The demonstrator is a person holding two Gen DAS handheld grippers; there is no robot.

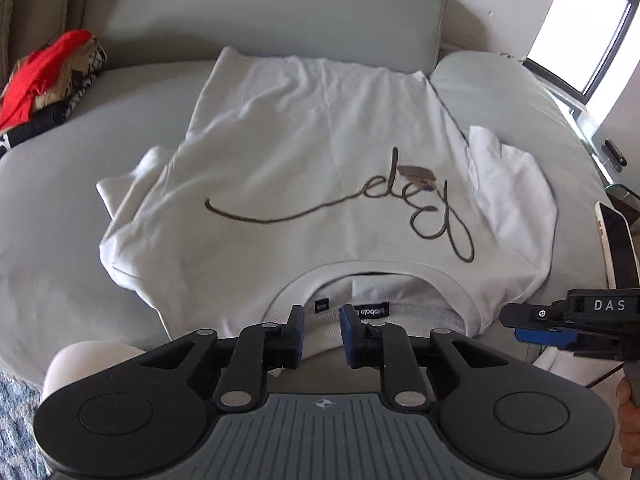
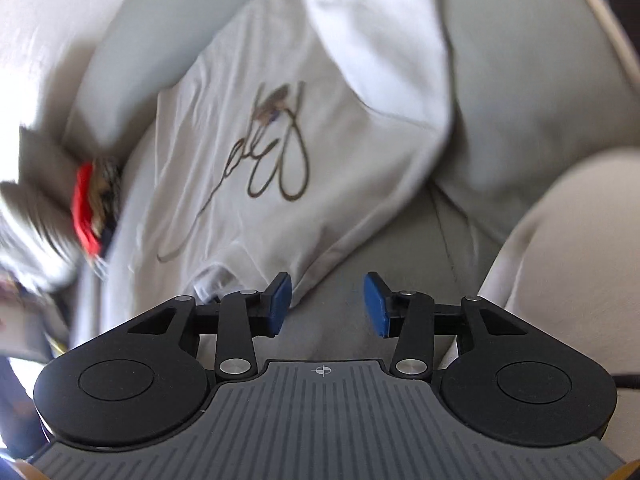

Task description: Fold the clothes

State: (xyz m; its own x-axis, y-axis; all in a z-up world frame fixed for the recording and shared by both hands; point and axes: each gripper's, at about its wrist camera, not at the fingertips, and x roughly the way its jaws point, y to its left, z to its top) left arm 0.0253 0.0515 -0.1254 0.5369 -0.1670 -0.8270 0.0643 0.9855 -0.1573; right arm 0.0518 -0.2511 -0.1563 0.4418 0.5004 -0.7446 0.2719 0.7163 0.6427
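Observation:
A white T-shirt (image 1: 304, 152) with a dark script print lies face up on the grey sofa cushion (image 1: 52, 184), collar towards me and both sleeves spread. My left gripper (image 1: 322, 316) hovers over the back of the collar (image 1: 404, 312) near the black label. Its jaws stand slightly apart with the neckband between them, and the pads do not press on it. The right gripper (image 1: 514, 324) comes in from the right beside the shirt's shoulder. In the right wrist view the right gripper (image 2: 326, 304) is open over bare cushion at the T-shirt's (image 2: 340, 128) shoulder edge and holds nothing.
A heap of red and patterned clothes (image 1: 48, 80) (image 2: 90, 208) lies at the cushion's far left. A phone (image 1: 612, 240) leans at the right edge, under a bright window (image 1: 580, 20). A person's light-trousered knee (image 1: 80, 364) (image 2: 560, 260) touches the cushion's front.

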